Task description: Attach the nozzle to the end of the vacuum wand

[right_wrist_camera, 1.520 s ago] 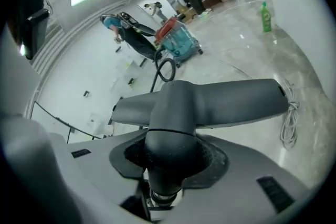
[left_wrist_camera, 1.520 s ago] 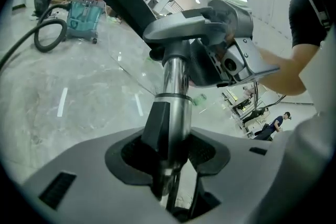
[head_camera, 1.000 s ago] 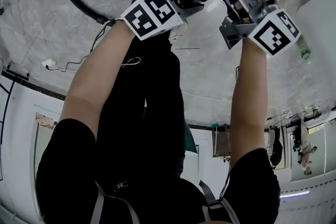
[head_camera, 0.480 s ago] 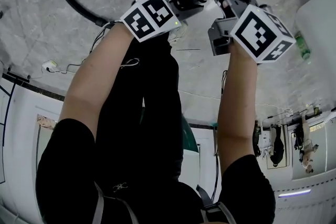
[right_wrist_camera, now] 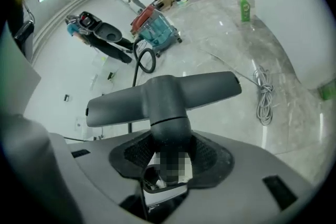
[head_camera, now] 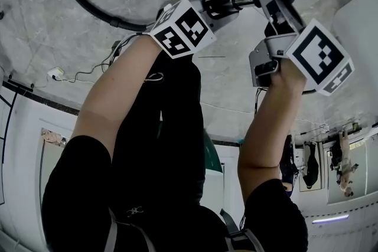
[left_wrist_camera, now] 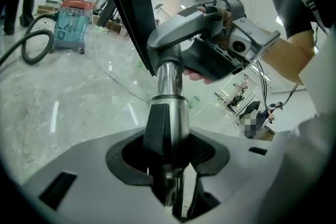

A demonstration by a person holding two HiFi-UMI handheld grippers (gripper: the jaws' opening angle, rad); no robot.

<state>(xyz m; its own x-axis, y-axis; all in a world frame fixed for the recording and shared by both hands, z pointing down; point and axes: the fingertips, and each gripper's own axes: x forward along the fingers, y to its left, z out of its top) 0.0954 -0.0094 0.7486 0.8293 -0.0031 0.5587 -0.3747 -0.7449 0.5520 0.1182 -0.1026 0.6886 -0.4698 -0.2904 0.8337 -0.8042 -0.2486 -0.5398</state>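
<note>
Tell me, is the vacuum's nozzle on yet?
Done: both parts are picked up. In hand: the left gripper clamps the wand; the right gripper, fingers just easing open, holds the nozzle with its neck meeting the wand's tip. Remaining: confirming it's seated, then releasing.

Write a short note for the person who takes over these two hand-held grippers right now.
Left hand-held gripper: shut on the wand, at its dark collar.
Right hand-held gripper: grips the nozzle by its neck; jaws just eased open a little.
Done: wand tip looks inserted in the nozzle's grey elbow.
To do: whether it is locked cannot be seen; push home and check.
</note>
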